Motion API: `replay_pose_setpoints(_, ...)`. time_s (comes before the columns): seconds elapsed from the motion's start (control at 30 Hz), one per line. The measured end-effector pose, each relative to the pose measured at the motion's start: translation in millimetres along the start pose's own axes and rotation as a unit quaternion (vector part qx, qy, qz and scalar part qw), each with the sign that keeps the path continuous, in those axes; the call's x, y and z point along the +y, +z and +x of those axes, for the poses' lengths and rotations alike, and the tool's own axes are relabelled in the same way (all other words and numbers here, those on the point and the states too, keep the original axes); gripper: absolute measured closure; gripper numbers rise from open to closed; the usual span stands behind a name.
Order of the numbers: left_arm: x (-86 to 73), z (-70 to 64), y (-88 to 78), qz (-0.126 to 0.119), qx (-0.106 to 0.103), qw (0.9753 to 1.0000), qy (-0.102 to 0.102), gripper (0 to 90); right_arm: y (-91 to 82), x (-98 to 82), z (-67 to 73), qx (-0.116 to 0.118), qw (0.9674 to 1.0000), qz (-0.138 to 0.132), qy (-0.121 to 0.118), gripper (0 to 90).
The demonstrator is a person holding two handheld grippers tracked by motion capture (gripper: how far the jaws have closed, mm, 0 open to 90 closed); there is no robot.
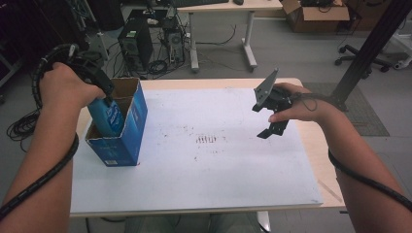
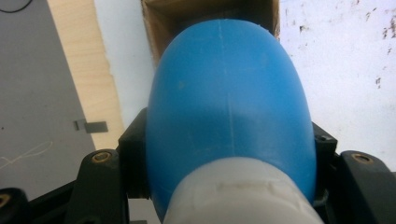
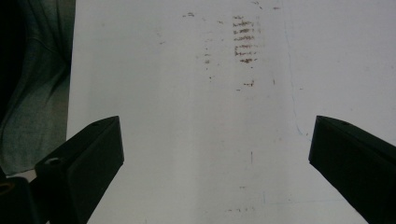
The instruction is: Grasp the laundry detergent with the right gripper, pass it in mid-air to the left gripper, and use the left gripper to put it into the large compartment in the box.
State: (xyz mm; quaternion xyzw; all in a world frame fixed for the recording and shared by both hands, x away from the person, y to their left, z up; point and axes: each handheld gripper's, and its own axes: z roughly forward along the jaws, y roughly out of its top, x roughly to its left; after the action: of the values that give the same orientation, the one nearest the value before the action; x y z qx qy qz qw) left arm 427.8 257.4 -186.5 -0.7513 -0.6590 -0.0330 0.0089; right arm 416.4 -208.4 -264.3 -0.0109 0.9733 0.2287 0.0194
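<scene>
1. My left gripper [image 1: 108,99] is clamped on the blue bottle [image 1: 108,116], jaws on either side just below its white cap [image 2: 243,196]. The bottle hangs bottom-first, partly inside the open blue box [image 1: 121,145].
2. The box stands upright near the left edge of the white board [image 1: 204,184]. In the left gripper view, its brown inner walls [image 2: 173,18] show just past the bottle's rounded end.
3. My right gripper [image 1: 269,119] hovers over the right part of the board, jaws wide apart, nothing between them. In the right gripper view I see bare board with a brown smudge patch [image 3: 245,44].
4. Step in hand, as I judge it: lower the bottle into the box.
5. To do it well: keep the bottle vertical and centred in the opening. It looks close to the near wall in the high view, so I'd nudge it toward the middle before going deeper.
6. Go down slowly. The box is light cardboard with open flaps [image 1: 127,86], and a side push could tip or slide it.
7. Don't release until the bottle rests on the box floor. I can't see the floor, so I'd watch for the box shifting.
8. The free right gripper could steady the box's far side if it starts to lean.
</scene>
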Motion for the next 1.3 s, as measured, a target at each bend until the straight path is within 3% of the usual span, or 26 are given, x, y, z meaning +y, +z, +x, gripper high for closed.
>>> replay_pose_setpoints(0.23, -0.5, -3.3, 20.1, -0.003, -0.006, 1.0, 0.002, 38.2, 2.9, 2.3, 1.2, 0.002, 1.0, 0.001, 0.0, 3.3)
replay_pose_setpoints(0.77, -0.5, -5.6, 57.6, 0.003, 0.009, 0.9999, 0.003, 38.2, 4.9, 1.2, 1.7, 0.004, 1.0, 0.002, 0.0, 3.3)
replay_pose_setpoints(1.3, -0.2, -6.9, 78.0, 0.007, 0.011, 0.9999, 0.005, 38.2, 8.1, -1.5, 1.5, 0.005, 1.0, 0.0, 0.001, 3.3)
